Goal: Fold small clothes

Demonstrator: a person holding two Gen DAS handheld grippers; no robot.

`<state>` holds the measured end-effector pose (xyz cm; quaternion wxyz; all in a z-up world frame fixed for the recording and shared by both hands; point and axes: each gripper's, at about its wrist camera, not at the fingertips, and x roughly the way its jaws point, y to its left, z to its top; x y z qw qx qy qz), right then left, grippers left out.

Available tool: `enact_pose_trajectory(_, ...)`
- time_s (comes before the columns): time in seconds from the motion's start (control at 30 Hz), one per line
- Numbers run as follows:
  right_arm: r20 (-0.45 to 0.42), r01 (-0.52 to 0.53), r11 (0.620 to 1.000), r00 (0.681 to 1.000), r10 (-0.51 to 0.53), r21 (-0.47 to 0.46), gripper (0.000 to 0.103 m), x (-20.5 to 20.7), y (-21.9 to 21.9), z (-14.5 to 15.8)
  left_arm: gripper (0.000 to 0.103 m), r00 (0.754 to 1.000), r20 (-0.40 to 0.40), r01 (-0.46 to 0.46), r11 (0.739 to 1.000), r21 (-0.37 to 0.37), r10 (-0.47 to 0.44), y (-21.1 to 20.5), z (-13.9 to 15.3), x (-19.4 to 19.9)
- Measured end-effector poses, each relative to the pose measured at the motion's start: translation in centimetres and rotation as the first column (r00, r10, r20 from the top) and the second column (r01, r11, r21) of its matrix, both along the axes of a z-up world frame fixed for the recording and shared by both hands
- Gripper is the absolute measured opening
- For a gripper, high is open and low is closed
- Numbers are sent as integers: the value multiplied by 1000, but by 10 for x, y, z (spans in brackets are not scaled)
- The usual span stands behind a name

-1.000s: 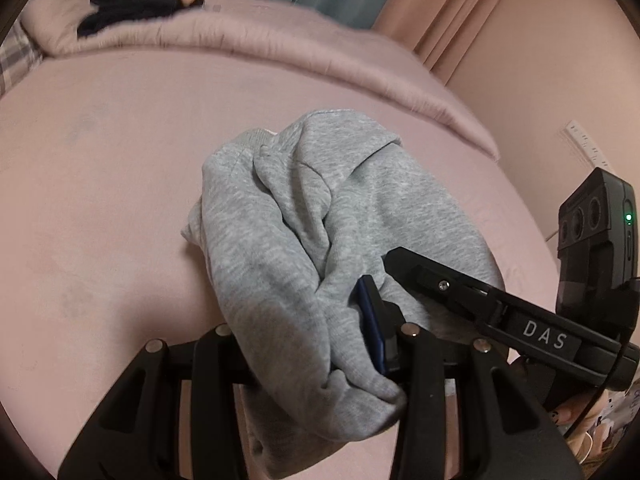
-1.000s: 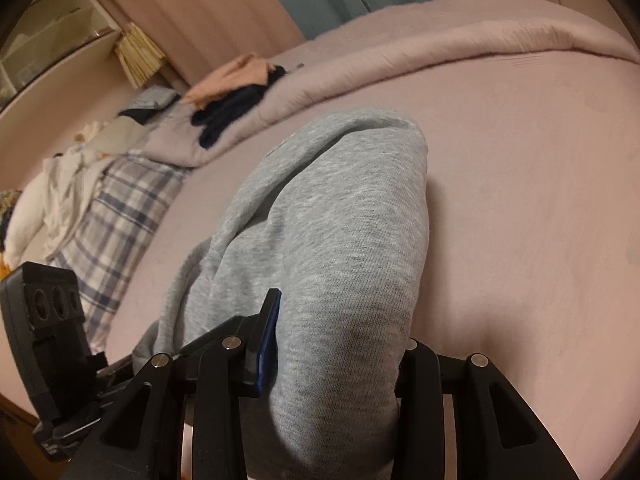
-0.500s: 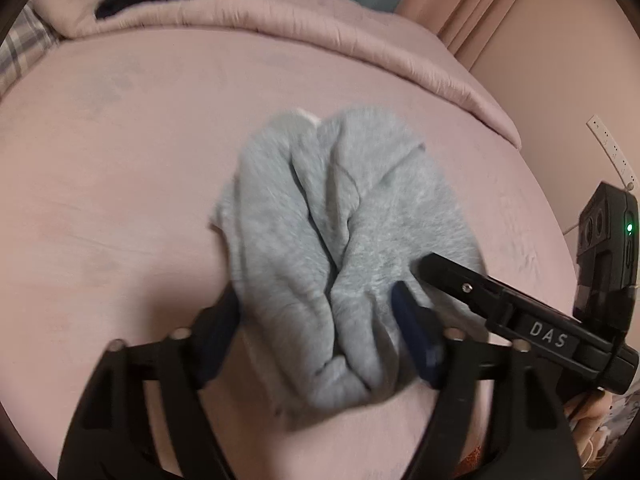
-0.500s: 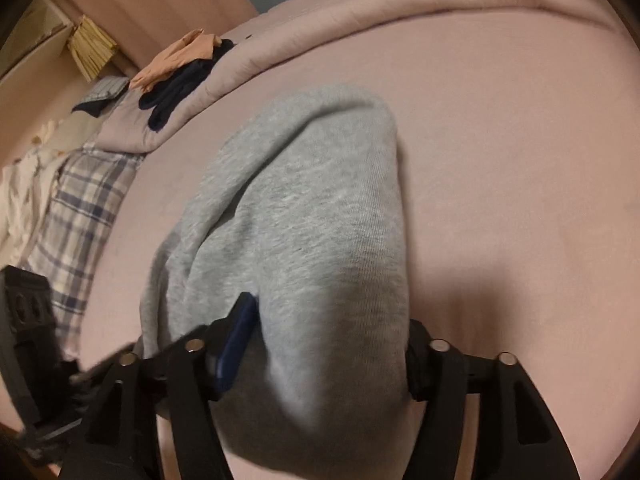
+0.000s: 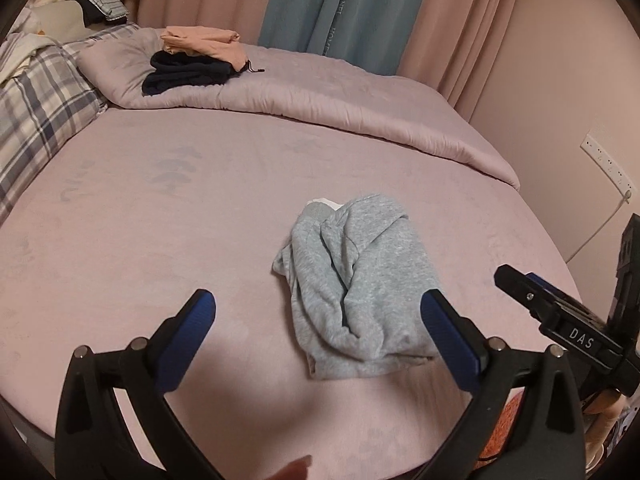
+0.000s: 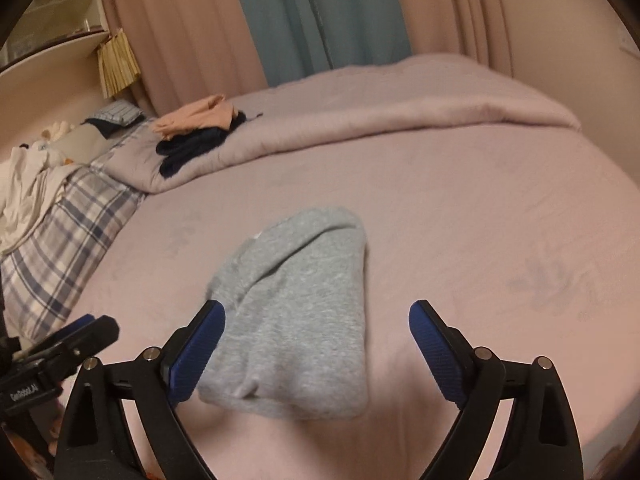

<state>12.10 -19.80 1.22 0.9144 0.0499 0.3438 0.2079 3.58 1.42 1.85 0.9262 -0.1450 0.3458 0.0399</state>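
Note:
A small grey sweatshirt [image 5: 360,284] lies bunched and folded over on the pink bed sheet [image 5: 160,208]; the right wrist view shows the same grey sweatshirt [image 6: 296,312] from its other side. My left gripper [image 5: 320,308] hovers above and short of it, jaws opening wide, nothing pressed between the blue pads. My right gripper [image 6: 316,316] is likewise lifted off the cloth, jaws opening, the garment lying loose below between its fingers. The right gripper's black body [image 5: 568,320] shows at the right edge of the left wrist view.
A rolled pink duvet [image 5: 320,92] runs along the far side, with folded peach and navy clothes [image 5: 196,60] stacked on it. A plaid pillow [image 5: 36,120] lies at the left. Curtains [image 5: 340,8] hang behind. A wall socket [image 5: 608,164] is at the right.
Both grippers let go of the grey sweatshirt, opened wide and pulled up and back from it. The garment dropped onto the sheet in a folded heap.

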Motion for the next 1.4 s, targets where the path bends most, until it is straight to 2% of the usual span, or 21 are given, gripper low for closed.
enact_pose_trajectory(0.13, 37, 21, 999, 999, -20, -35, 93, -10, 4, 1, 103, 999, -9, -35, 998, 43, 35, 3, -5, -4)
enact_pose_trajectory(0.43, 77, 59, 997, 996, -55, -52, 93, -23, 6, 6, 103, 997, -50, -59, 998, -3, 59, 12, -13, -13)
enact_pose_trajectory(1.4, 50, 66, 996, 997, -63, -54, 93, -26, 4, -3, 102, 999, -46, 6, 999, 44, -4, -9, -10, -18)
